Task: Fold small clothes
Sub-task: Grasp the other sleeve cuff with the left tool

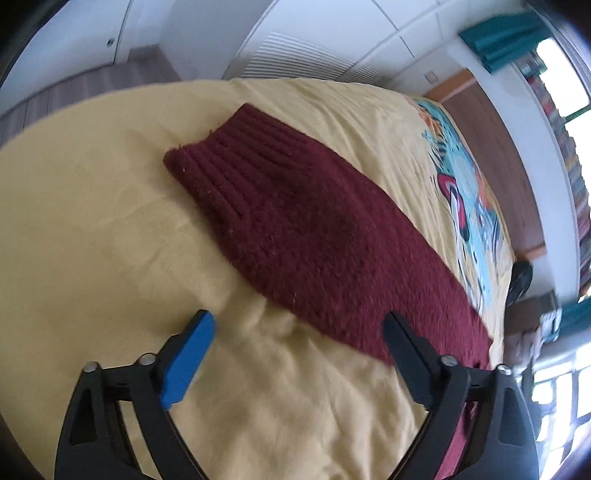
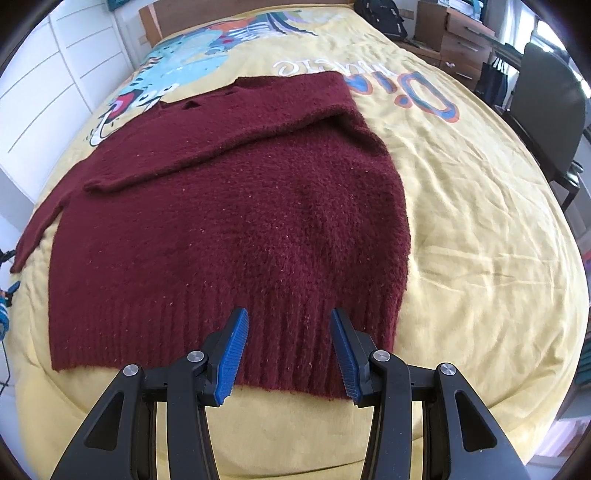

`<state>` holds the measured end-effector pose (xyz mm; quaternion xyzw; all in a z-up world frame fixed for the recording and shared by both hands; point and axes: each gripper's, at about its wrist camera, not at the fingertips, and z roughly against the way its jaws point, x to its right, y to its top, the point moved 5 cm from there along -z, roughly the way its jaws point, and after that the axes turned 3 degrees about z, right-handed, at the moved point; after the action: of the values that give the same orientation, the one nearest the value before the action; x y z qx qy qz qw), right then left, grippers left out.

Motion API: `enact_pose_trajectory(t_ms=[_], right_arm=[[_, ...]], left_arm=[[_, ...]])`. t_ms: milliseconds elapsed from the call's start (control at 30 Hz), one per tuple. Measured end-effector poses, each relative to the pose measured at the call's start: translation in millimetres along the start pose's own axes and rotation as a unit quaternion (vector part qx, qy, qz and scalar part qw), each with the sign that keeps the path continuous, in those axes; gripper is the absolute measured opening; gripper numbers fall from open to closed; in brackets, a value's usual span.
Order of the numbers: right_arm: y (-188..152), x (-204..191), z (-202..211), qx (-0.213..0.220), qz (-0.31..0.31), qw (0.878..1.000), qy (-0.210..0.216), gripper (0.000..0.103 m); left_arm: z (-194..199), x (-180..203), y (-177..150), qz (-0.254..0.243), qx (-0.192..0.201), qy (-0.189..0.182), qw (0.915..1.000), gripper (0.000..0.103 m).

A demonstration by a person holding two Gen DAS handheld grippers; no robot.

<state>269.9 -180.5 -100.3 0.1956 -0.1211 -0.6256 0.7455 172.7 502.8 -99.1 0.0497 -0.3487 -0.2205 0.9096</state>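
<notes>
A dark red knitted sweater (image 2: 229,206) lies flat on the yellow bedspread (image 2: 480,240), ribbed hem toward me. One sleeve (image 2: 229,122) is folded across its chest. The other sleeve (image 1: 295,221) stretches out over the bedspread (image 1: 92,192) in the left wrist view, ribbed cuff at the far end. My left gripper (image 1: 299,321) is open and empty, hovering over the near side of that sleeve. My right gripper (image 2: 288,317) is open and empty, fingers just above the hem.
The bedspread has a colourful cartoon print (image 2: 221,33) near the headboard (image 2: 147,22). A black chair (image 2: 546,107) and drawers (image 2: 458,40) stand right of the bed. White cupboards (image 2: 55,74) line the left. A dark bag (image 2: 380,14) sits at the bed's far end.
</notes>
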Motion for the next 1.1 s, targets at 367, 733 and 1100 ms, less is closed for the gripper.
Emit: enact_pose_trajectory(t_ms=[367, 733, 1100], right_arm=[[1.4, 7.4, -12.1, -0.013, -0.005, 1.000, -0.001, 0.047], [5.9, 3.8, -15.4, -0.008, 0.007, 1.000, 0.011, 0.047], [3.7, 18.0, -11.1, 0.007, 0.004, 1.000, 0.021, 0.047]], left_arm=[[-8.2, -15.8, 32.6, 0.065, 0.027, -0.052, 0.9962, 0.056], [1.0, -16.2, 35.5, 0.069, 0.023, -0.031, 0.9969, 0.007], [18.1, 55.5, 30.3, 0.017, 0.035, -0.034, 0.9987, 0.006]])
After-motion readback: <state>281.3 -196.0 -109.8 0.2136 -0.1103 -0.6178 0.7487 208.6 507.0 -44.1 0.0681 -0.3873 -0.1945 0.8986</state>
